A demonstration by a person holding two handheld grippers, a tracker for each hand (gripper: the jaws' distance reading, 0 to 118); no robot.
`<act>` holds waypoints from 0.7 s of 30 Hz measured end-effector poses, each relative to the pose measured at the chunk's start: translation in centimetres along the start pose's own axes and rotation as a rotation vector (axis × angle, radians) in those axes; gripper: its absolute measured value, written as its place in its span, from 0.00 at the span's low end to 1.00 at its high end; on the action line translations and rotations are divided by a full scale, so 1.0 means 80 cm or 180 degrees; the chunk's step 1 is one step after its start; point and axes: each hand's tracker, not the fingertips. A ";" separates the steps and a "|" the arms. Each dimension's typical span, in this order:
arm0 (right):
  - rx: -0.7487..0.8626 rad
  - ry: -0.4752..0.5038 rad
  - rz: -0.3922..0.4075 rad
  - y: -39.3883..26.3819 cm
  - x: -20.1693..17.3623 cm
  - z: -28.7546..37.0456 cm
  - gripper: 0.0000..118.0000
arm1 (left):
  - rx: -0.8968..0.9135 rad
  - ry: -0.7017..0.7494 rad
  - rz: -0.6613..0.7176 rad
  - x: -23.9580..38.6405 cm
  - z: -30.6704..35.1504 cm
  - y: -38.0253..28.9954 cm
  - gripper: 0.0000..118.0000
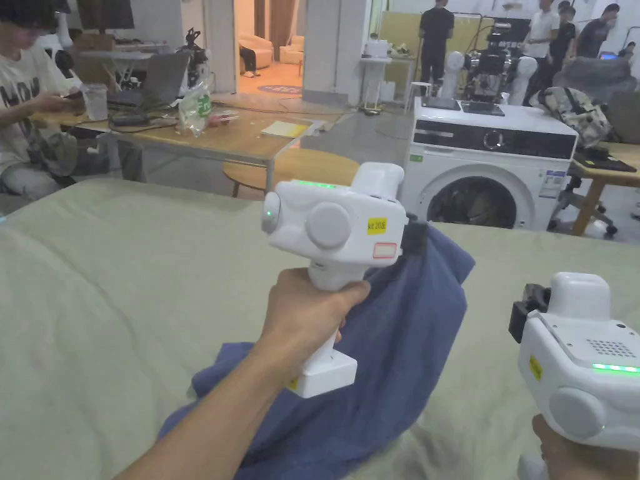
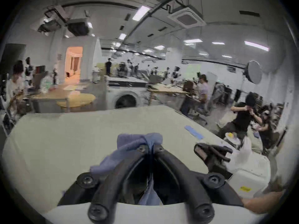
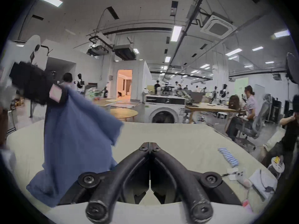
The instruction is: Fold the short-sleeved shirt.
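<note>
1. The left gripper (image 2: 150,148) is pinching a bunched bit of the blue shirt (image 1: 400,350); in the left gripper view both jaws are pressed together on the cloth, which bulges out past the tips and also hangs down between the jaw arms.
2. In the head view the left gripper is held up above the table (image 1: 112,281), a pale green padded surface, and the shirt hangs from it in a long drape. Its lower part rests crumpled on the table near the person, under the left forearm.
3. The right gripper (image 3: 150,146) holds nothing. In its own view the jaws meet tip to tip with no cloth between them, and it sits to the right of the shirt, near it but apart.
4. The right gripper view shows the hanging shirt flaring out to a loose corner on its right side, with no neat edge or crease visible.
5. My reading is that the fold has barely begun: the shirt is lifted by one point, not spread flat, and no fold is visible.
6. What is left, as I judge it: lay the shirt out flat on the table, smooth it, turn in the sleeves and sides, then fold it over.
7. Far behind the table stands a washing machine (image 1: 494,169), not involved.
</note>
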 end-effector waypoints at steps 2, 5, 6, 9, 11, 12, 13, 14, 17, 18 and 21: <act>-0.0043 -0.0123 -0.0024 -0.007 0.030 0.009 0.00 | -0.0180 -0.0246 -0.0061 0.034 -0.035 -0.031 0.00; -0.0111 -0.0314 -0.0063 -0.019 0.066 0.018 0.00 | -0.0456 -0.0481 -0.0197 0.078 -0.068 -0.085 0.00; -0.0128 -0.0340 -0.0080 -0.023 0.074 0.020 0.00 | -0.0514 -0.0518 -0.0217 0.087 -0.075 -0.100 0.00; -0.0221 -0.0431 -0.0122 -0.035 0.095 0.024 0.00 | -0.0687 -0.0661 -0.0172 0.107 -0.083 -0.146 0.00; -0.0267 -0.0463 -0.0128 -0.042 0.101 0.024 0.00 | -0.0767 -0.0697 -0.0136 0.109 -0.085 -0.166 0.00; -0.0283 -0.0467 -0.0133 -0.044 0.102 0.023 0.00 | -0.0802 -0.0695 -0.0136 0.111 -0.084 -0.174 0.01; -0.0298 -0.0468 -0.0138 -0.045 0.101 0.023 0.00 | -0.0835 -0.0700 -0.0156 0.110 -0.083 -0.179 0.12; -0.0309 -0.0465 -0.0138 -0.046 0.099 0.022 0.00 | -0.0884 -0.0706 -0.0165 0.108 -0.081 -0.181 0.35; -0.0340 -0.0406 -0.0138 -0.047 0.089 0.021 0.00 | -0.0884 -0.0694 -0.0066 0.092 -0.068 -0.179 0.50; -0.0348 -0.0368 -0.0134 -0.047 0.085 0.020 0.00 | -0.0764 -0.0583 -0.0034 0.084 -0.057 -0.177 0.56; -0.0306 -0.0241 -0.0075 -0.045 0.065 0.021 0.00 | -0.0419 -0.0287 0.0107 0.051 -0.018 -0.164 0.57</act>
